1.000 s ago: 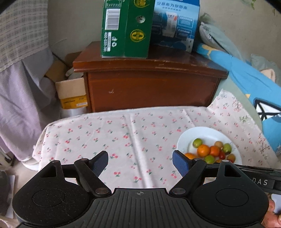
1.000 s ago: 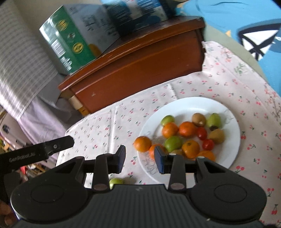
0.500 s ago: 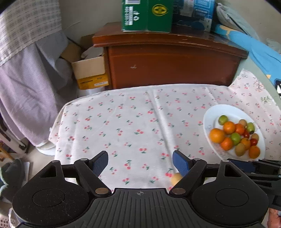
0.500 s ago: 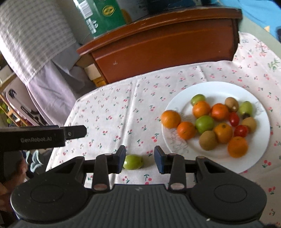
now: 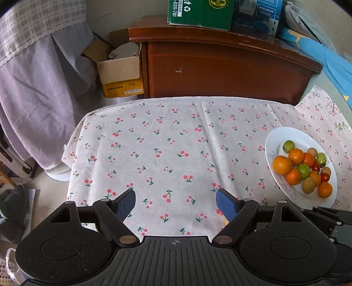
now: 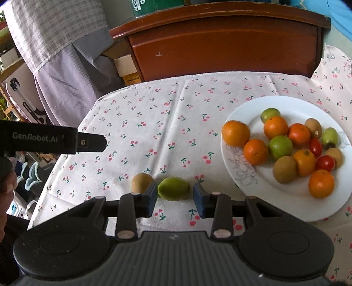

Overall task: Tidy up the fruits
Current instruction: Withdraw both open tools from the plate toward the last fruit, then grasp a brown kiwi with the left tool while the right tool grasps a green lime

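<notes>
A white plate [image 6: 248,171] [image 5: 272,140] at the right of the cherry-print cloth holds several oranges, green fruits, kiwis and red tomatoes. A green fruit [image 6: 173,188] and a brown kiwi [image 6: 140,182] lie loose on the cloth left of the plate. My right gripper [image 6: 175,198] is open, its jaws on either side of the green fruit, not closed on it. My left gripper [image 5: 176,203] is open and empty above the cloth; it shows at the left of the right wrist view [image 6: 55,140].
A wooden cabinet [image 5: 220,66] with green and blue boxes [image 5: 200,11] stands behind the table. A cardboard box [image 5: 121,74] and purple fabric [image 5: 33,99] are at the left. Blue bedding [image 5: 330,57] lies at the right.
Both grippers have pulled back and tilted down, showing more of the cloth. The green fruit now sits between my right jaws, and the kiwi has come into view beside it.
</notes>
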Motion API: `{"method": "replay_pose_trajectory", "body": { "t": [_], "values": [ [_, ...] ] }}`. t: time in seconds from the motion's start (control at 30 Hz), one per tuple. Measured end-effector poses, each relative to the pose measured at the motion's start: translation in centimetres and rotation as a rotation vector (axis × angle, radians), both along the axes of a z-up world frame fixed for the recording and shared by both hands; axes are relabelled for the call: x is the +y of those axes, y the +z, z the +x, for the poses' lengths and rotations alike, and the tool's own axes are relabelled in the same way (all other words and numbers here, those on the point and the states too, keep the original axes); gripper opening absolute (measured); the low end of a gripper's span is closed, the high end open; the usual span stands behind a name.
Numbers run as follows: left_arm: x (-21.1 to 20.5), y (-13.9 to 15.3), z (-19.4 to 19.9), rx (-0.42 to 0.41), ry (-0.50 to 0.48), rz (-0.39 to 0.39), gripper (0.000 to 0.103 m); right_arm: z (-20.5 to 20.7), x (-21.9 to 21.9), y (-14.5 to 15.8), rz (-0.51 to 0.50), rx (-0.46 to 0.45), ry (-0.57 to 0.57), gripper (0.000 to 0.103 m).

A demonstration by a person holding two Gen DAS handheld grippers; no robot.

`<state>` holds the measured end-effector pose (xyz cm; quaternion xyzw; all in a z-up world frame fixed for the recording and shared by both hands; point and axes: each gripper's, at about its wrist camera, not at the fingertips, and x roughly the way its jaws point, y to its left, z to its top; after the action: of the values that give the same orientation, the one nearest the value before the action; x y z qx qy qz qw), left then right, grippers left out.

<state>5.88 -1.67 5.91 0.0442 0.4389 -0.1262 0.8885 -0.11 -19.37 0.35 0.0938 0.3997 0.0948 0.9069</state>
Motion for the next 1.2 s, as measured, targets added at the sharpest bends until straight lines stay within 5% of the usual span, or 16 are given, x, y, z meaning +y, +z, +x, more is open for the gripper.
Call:
{"method": "replay_pose_trajectory", "body": {
  "t": [0.4,0.9,1.2],
  "values": [
    [-0.4,-1.2,-0.2,0.022,-0.024,0.000,0.082,0.2,0.7,-0.4,-0.038,-0.021,0.016,0.033],
    [-3.4,-3.6,-2.5,0.009,-0.160,-0.001,0.078,-1.9,-3.2,0.7,0.019,0.008,-0.109,0.033],
    [-4.6,-4.7,-2.4,0.005,-0.188,-0.016,0.058,-2.3,-3.5,1.1,0.038,0.004,-0.125,0.034]
  ]
}}
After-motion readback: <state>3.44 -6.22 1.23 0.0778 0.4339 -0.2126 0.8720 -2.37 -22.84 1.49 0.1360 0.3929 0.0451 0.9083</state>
